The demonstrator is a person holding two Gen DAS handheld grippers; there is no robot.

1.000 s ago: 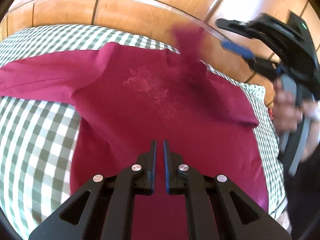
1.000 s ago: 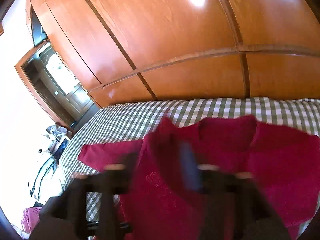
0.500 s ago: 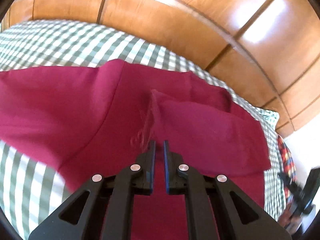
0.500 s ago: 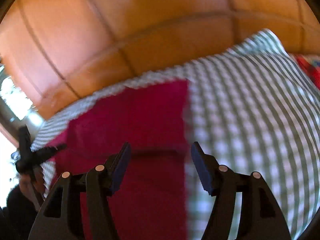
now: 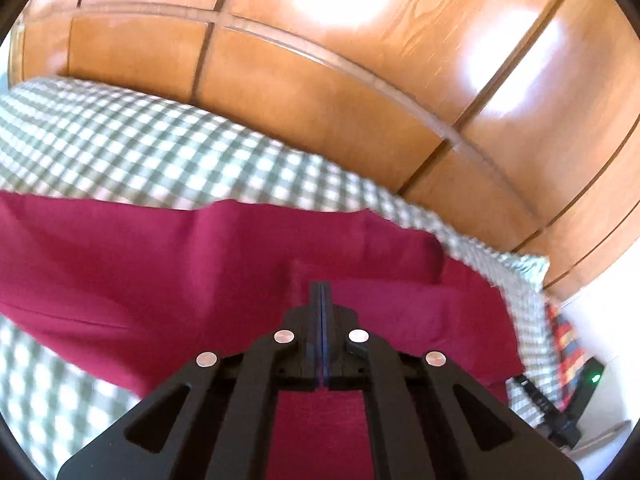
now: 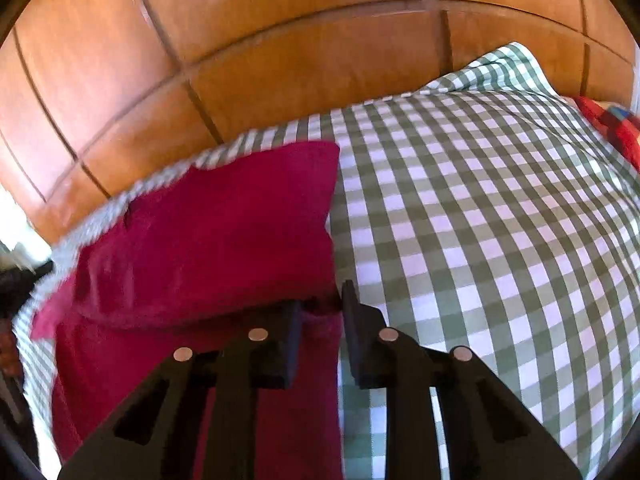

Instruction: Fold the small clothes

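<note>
A dark red shirt (image 5: pixel 168 264) lies spread on the green-and-white checked bed cover (image 5: pixel 120 148), with one side folded over its body. My left gripper (image 5: pixel 321 286) is shut, its tips low over the folded red cloth; whether it pinches any cloth is hidden. In the right wrist view the shirt (image 6: pixel 224 232) fills the left half. My right gripper (image 6: pixel 320 304) stands partly open astride the shirt's right edge, with red cloth between its jaws, and the cover (image 6: pixel 480 220) lies to its right.
A wooden panelled wall (image 5: pixel 360 60) runs along the far side of the bed. A red patterned cloth (image 6: pixel 612 124) lies at the bed's far right edge. The right gripper's body with a green light (image 5: pixel 576 396) shows at the lower right of the left wrist view.
The right gripper let go of the lifted sleeve, swung to the shirt's right edge and narrowed around it. The left gripper closed fully and moved forward over the shirt.
</note>
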